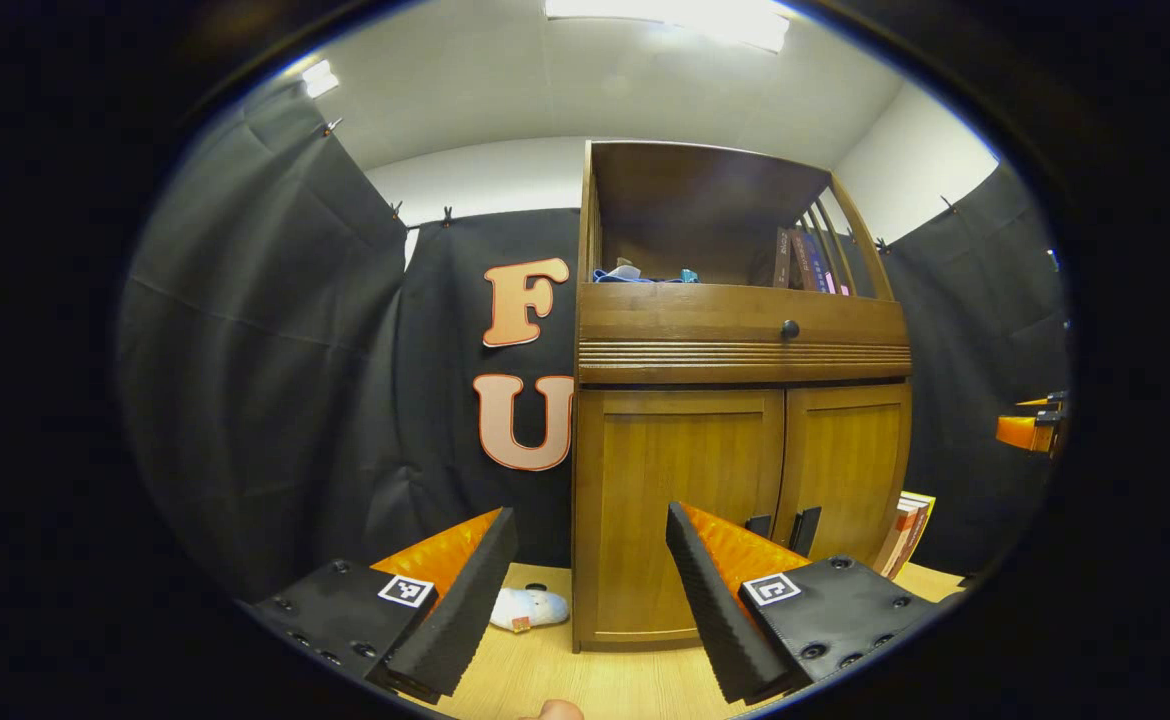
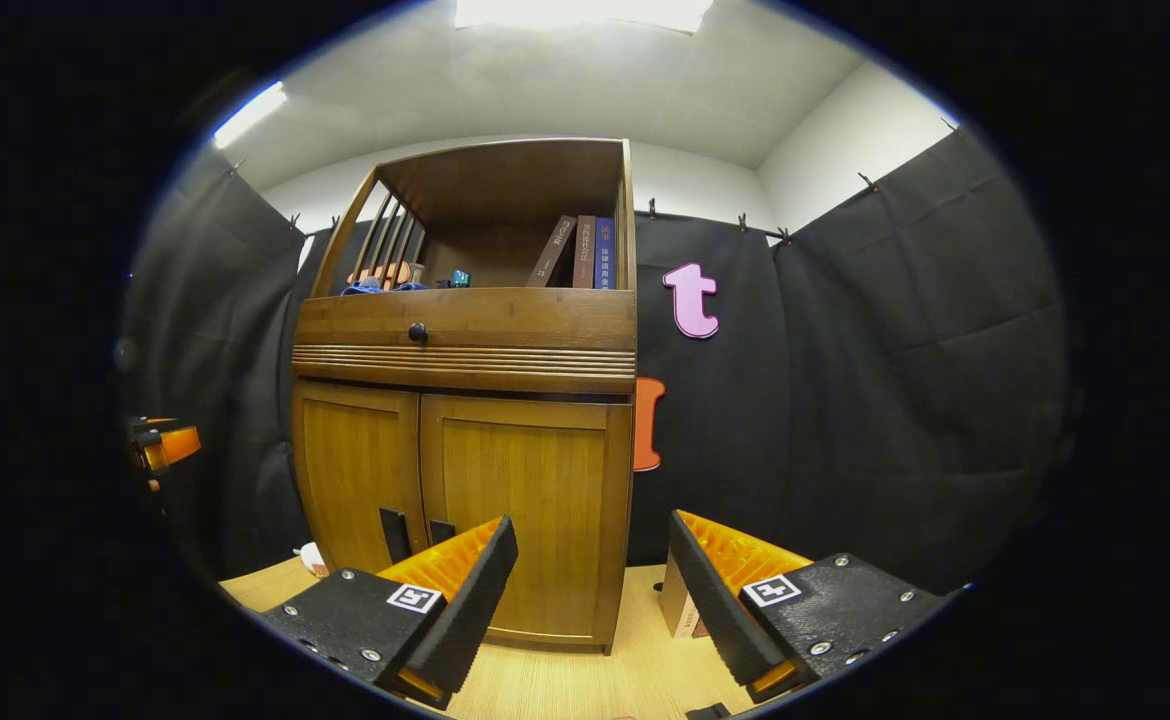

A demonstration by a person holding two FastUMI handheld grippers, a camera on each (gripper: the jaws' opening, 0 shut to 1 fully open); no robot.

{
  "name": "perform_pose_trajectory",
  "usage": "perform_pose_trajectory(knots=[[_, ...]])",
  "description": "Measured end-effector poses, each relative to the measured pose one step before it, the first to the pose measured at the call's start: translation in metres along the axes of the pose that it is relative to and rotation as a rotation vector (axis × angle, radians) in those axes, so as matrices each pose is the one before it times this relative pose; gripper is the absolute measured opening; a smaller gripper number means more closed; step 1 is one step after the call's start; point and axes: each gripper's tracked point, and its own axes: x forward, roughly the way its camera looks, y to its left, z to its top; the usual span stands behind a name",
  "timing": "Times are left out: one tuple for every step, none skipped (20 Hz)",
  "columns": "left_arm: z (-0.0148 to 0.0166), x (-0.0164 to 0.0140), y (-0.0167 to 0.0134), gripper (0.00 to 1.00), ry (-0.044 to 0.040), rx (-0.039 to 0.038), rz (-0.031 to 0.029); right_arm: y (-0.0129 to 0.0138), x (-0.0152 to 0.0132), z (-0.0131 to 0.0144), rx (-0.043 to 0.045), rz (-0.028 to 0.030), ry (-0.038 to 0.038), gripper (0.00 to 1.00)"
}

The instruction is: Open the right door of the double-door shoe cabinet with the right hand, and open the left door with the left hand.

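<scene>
The wooden shoe cabinet [image 1: 645, 620] stands ahead with both doors closed. In the left gripper view its left door [image 1: 680, 490] is straight in front and its right door [image 1: 850, 460] is beyond it, with two dark handles [image 1: 805, 528] at the middle seam. My left gripper [image 1: 590, 600] is open, a short way off the cabinet and touching nothing. In the right gripper view the right door [image 2: 530, 500] faces me, with the left door [image 2: 360, 480] beside it. My right gripper [image 2: 590, 600] is open and holds nothing. Each gripper also shows at the other view's edge [image 1: 1030, 430] [image 2: 165, 445].
Above the doors are a drawer with a round knob [image 1: 790, 328] and an open shelf holding books [image 2: 585, 250]. A white slipper [image 1: 530, 607] lies left of the cabinet. Books [image 1: 907, 530] lean at its right side, and a small box [image 2: 680, 605] stands there. The floor is light wood.
</scene>
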Motion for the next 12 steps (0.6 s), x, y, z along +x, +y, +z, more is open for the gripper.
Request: perform_pose_trajectory(knots=[[0.00013,-0.00202,0.00073,0.99,0.00112,0.00076,0.00109,0.00007,-0.00183,-0.00061,-0.00079,0.00017,-0.00019,0.94],[0.00088,-0.00123,0.00023,0.99,-0.00237,-0.00016,0.00071,-0.0003,-0.00074,-0.00044,-0.00108,-0.00053,-0.00154,0.94],[0.00098,-0.00115,-0.00111,0.96,-0.00365,0.00036,-0.00101,-0.00022,-0.00065,-0.00009,-0.00057,-0.00149,-0.00148,0.94],[0.00063,-0.00107,0.00043,0.99,-0.00198,0.00071,0.00098,0.00105,0.00041,-0.00338,0.00021,0.00031,0.00228,0.94],[0.00108,-0.00084,0.00018,0.99,-0.00256,0.00126,0.00065,0.00098,-0.00027,-0.00327,0.0025,0.00098,0.00418,0.94],[0.00051,-0.00146,-0.00016,0.99,-0.00174,0.00216,-0.00062,0.0024,0.00049,-0.00541,0.00508,0.00474,0.0079,0.94],[0.00056,-0.00255,-0.0009,0.99,-0.00227,0.00205,0.00025,0.0043,0.0014,-0.00539,0.00854,0.00941,0.00713,0.99],[0.00104,-0.00122,0.00029,0.99,-0.00257,0.0021,-0.00134,0.00255,0.00205,-0.00552,0.00742,0.00034,0.00429,0.94],[0.00013,-0.00121,-0.00069,0.99,-0.00179,0.00222,-0.0018,0.00215,0.0026,-0.00498,0.00011,-0.00175,0.00258,0.94],[0.00009,-0.00192,-0.00068,0.99,-0.00044,0.00292,-0.00321,0.00365,0.00377,-0.00511,-0.0023,-0.00314,-0.00194,0.94],[-0.0013,-0.00106,-0.00035,0.99,-0.00061,0.00231,-0.00176,0.00556,0.00436,-0.00459,0.00269,-0.00397,-0.00276,0.94],[-0.00046,-0.00108,-0.00013,0.99,0.00042,0.00246,-0.00098,0.00845,0.00592,-0.00776,0.00867,-0.00224,0.00114,0.94]])
